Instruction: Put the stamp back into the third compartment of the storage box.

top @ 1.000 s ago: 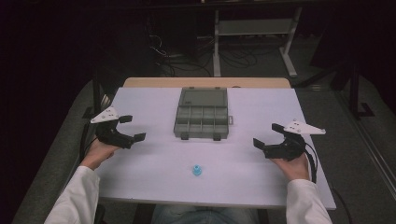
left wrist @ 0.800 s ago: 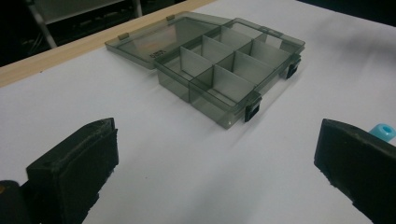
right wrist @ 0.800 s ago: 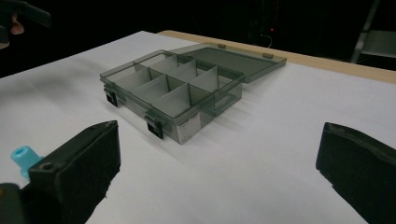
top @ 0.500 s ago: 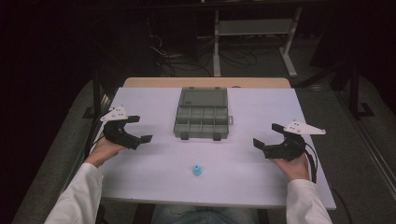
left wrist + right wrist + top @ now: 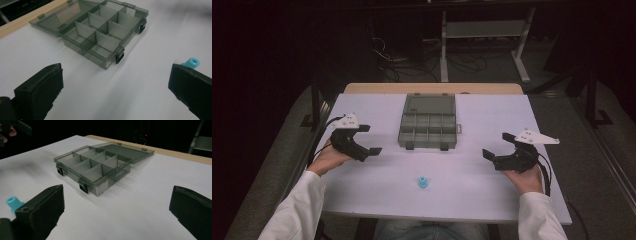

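High view: the left gripper (image 5: 363, 139), jaws gaping, is shifting inward from the table's (image 5: 472, 175) left edge toward the open box (image 5: 428, 123); the right gripper (image 5: 500, 148), jaws apart, is staying near the right edge. The blue cap (image 5: 423, 182) is lying near the front edge.
Left gripper view: the cap (image 5: 190, 62) is showing beside one jaw.
Right gripper view: the box (image 5: 95, 167) is sitting ahead.

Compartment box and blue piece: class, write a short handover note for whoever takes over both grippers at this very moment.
Left gripper: open, holding nothing, above the table left of the box.
Right gripper: open, holding nothing, to the right of the box.
Compartment box: mid-table, lid folded open and flat behind it, visible compartments bare.
Blue piece: lies alone near the front edge, between the grippers.
Done: box is open.
Left: likely pick up the blue piece and drop it into a compartment.
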`<state>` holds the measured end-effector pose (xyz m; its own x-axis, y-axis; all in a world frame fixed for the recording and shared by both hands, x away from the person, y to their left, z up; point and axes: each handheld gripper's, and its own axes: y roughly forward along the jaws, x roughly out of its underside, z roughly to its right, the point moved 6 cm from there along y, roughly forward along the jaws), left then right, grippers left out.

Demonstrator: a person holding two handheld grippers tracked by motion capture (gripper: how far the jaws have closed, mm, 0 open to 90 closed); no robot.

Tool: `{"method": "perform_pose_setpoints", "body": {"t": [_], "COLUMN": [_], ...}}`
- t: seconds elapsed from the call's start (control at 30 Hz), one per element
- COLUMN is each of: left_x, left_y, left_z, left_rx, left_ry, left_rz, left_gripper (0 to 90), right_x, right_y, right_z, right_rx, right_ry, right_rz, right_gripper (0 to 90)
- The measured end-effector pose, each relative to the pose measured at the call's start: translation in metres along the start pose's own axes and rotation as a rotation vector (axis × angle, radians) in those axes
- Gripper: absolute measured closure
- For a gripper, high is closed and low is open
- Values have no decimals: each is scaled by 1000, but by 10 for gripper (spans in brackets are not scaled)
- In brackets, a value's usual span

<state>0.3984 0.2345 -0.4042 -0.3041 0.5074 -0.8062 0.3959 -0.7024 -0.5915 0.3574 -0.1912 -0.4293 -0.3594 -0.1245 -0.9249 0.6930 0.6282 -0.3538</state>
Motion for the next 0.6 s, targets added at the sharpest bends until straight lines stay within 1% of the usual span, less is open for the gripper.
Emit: {"method": "perform_pose_setpoints", "body": {"t": [0.13,0.2,0.3,0.37,0.47,0.6], "left_x": [-5,-6,-6,-7,-7,-8], "left_y": [7,10,15,19,22,24], "left_z": [6,8,12,14,16,18], "left_rx": [19,36,53,61,75,91], "left_ry": [20,23,38,38,51,47], "left_rz": [-19,-32,-60,-68,-86,-93], "left_gripper": [0,0,0,0,0,0], "right_x": [0,0,0,0,0,0], "right_y": [1,0,0,0,1,1], "right_z": [0,0,-1,-1,-1,0], "right_rx": [0,0,-1,-1,-1,-1], "right_ry": [-5,-2,-1,-3,-4,-5], "right_rz": [-1,-3,-4,-2,-2,-3], "right_gripper": [0,0,0,0,0,0]}}
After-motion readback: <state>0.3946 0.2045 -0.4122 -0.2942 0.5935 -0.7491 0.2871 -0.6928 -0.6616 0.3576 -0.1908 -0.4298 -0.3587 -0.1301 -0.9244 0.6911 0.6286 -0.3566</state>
